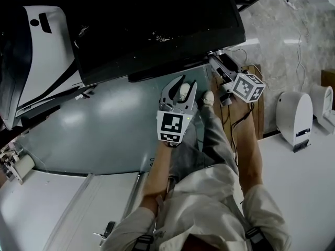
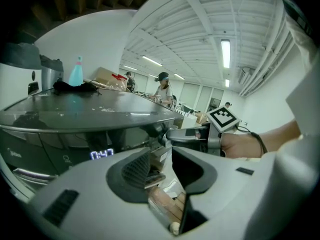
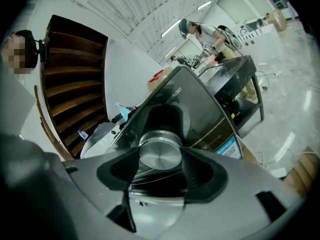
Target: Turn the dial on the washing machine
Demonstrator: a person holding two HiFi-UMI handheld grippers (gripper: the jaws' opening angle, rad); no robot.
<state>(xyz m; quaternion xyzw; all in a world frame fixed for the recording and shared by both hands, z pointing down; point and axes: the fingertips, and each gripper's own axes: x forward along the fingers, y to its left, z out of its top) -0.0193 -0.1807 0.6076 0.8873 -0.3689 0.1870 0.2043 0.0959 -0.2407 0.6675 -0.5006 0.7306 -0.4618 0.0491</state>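
Between the right gripper's [image 3: 159, 165] jaws, the dial [image 3: 160, 153] is bare silver metal with a smooth, satin face. The pads [image 3: 124, 170] at its sides are black, matt and finely ribbed. The shell behind them is smooth matt grey plastic. Ahead of the jaws, the washing machine's [image 3: 200, 101] front panel is dark and glossy. The left gripper [image 2: 162, 171] has ribbed black pads [image 2: 136, 170] too. Below its jaws lie pale brown wooden slats [image 2: 167, 209], and beyond them the machine's top [image 2: 90, 111] is glossy, mirror-like dark grey.
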